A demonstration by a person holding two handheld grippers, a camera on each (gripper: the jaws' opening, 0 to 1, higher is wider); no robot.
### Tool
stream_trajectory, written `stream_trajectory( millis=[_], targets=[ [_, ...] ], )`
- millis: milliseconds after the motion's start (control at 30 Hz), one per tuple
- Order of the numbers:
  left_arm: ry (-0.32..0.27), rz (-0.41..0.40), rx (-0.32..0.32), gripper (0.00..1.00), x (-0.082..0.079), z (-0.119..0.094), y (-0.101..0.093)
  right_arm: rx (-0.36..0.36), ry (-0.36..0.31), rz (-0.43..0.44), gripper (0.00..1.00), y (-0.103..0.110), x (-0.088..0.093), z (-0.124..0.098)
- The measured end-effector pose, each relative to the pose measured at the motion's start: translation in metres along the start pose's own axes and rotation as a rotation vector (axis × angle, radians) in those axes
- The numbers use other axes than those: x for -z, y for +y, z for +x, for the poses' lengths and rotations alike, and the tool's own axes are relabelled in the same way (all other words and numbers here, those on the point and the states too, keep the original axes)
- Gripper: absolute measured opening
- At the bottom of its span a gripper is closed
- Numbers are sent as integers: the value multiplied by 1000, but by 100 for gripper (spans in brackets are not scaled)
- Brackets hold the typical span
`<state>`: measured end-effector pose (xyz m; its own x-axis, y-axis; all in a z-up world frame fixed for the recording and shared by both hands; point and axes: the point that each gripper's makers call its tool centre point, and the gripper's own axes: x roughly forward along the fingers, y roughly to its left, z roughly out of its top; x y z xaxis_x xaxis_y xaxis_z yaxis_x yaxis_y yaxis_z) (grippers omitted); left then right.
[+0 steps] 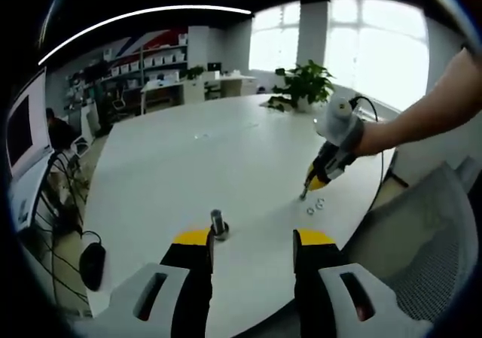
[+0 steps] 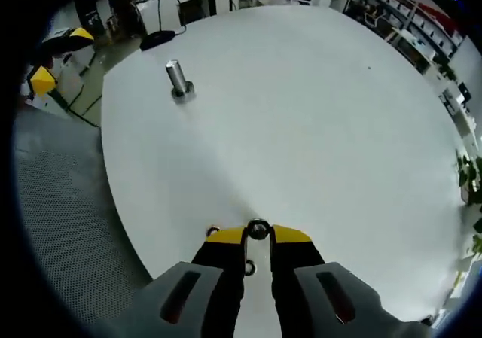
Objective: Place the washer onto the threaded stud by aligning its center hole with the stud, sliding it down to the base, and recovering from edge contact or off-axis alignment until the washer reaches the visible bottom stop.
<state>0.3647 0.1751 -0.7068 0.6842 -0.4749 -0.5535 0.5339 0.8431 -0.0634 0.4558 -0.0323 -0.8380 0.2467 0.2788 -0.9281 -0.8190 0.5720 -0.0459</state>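
A short steel threaded stud (image 1: 218, 223) stands upright on its base on the white round table (image 1: 226, 157), just ahead of my left gripper (image 1: 253, 240), which is open with nothing between its jaws. Across the table to the right, my right gripper (image 1: 304, 195) points down at the tabletop beside two loose washers (image 1: 315, 207). In the right gripper view, my right gripper (image 2: 257, 235) is shut on a small dark washer (image 2: 258, 229) held at its yellow tips. The stud (image 2: 178, 78) stands far off at the upper left, with the left gripper (image 2: 53, 59) beyond it.
A grey mesh chair (image 1: 433, 240) stands at the table's edge, and its mesh (image 2: 68, 225) lies close under my right gripper. A potted plant (image 1: 305, 86) sits at the far side. Cables and a black object (image 1: 93, 265) lie off the left edge.
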Motion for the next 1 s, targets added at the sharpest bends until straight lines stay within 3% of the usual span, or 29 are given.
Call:
stream_trajectory(
  millis=[533,800,933,1000],
  targets=[
    [8,0,-9,41,2,0,2,5,76,-17,14,1,17,23],
    [5,4,-5,41,1,1,1,8,89,-12,14,0,15,25],
    [6,2,-4,42,2,1,0,10,128,-30,14,1,25,27],
    [5,3,-5,42,1,0,0,16,93,-12,15,1,21,25]
  ],
)
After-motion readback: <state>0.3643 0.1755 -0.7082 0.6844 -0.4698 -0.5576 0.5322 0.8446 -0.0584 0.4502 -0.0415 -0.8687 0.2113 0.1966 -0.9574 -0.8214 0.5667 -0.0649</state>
